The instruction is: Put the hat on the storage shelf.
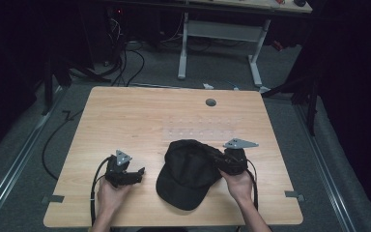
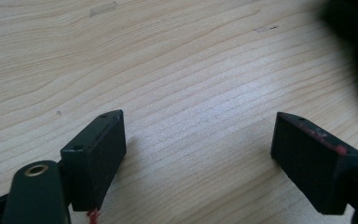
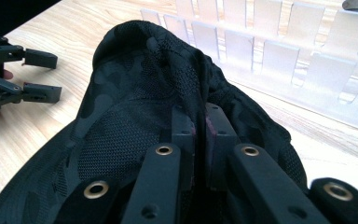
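Observation:
A black cap (image 1: pixel 188 171) lies on the wooden table (image 1: pixel 125 116), its brim toward the front edge. My right gripper (image 1: pixel 221 162) is at the cap's right side, its jaws shut on a pinched ridge of the cap's mesh fabric (image 3: pixel 198 109). The cap's crown (image 3: pixel 135 79) bunches up toward that fold. My left gripper (image 1: pixel 140 173) rests low over bare wood to the left of the cap, open, with nothing between its fingers (image 2: pixel 98 154). That open left gripper (image 3: pixel 44 74) also appears at the far left of the right gripper view.
A clear plastic rack (image 1: pixel 200 129) with several slots (image 3: pixel 279 60) lies flat just behind the cap. A round grey grommet (image 1: pixel 210 102) sits near the table's far edge. Beyond the table are a white desk frame (image 1: pixel 220 43) and cables on the floor.

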Action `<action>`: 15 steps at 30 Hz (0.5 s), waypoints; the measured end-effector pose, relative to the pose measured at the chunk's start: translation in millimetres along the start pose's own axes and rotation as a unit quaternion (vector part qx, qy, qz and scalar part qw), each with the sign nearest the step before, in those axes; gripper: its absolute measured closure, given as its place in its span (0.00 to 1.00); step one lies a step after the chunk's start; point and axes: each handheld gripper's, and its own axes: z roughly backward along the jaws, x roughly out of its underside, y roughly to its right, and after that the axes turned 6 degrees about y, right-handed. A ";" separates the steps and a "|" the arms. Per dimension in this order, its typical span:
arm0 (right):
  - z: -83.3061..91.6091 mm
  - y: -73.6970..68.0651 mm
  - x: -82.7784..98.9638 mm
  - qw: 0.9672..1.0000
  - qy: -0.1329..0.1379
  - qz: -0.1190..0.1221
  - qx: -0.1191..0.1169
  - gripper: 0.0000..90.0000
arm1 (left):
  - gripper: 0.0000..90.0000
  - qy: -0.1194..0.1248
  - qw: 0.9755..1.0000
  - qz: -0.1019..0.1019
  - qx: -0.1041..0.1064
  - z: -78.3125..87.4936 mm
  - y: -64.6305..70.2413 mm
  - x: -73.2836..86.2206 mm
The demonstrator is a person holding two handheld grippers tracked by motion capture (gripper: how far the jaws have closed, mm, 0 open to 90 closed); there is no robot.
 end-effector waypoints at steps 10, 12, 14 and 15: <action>12.1 0.0 -5.5 1.000 0.017 0.011 -0.007 0.94 | 0.19 -0.001 0.999 0.009 0.048 6.4 1.3 -3.7; 14.2 0.5 -6.4 1.000 0.021 0.012 -0.009 0.94 | 0.19 0.004 0.998 0.010 0.059 9.2 2.7 -5.0; 16.3 1.1 -7.1 1.000 0.025 0.011 -0.013 0.94 | 0.19 0.007 0.997 0.008 0.073 12.1 4.7 -6.8; 18.4 1.3 -7.7 0.999 0.028 0.010 -0.015 0.95 | 0.19 0.009 0.997 0.007 0.081 13.3 6.0 -7.9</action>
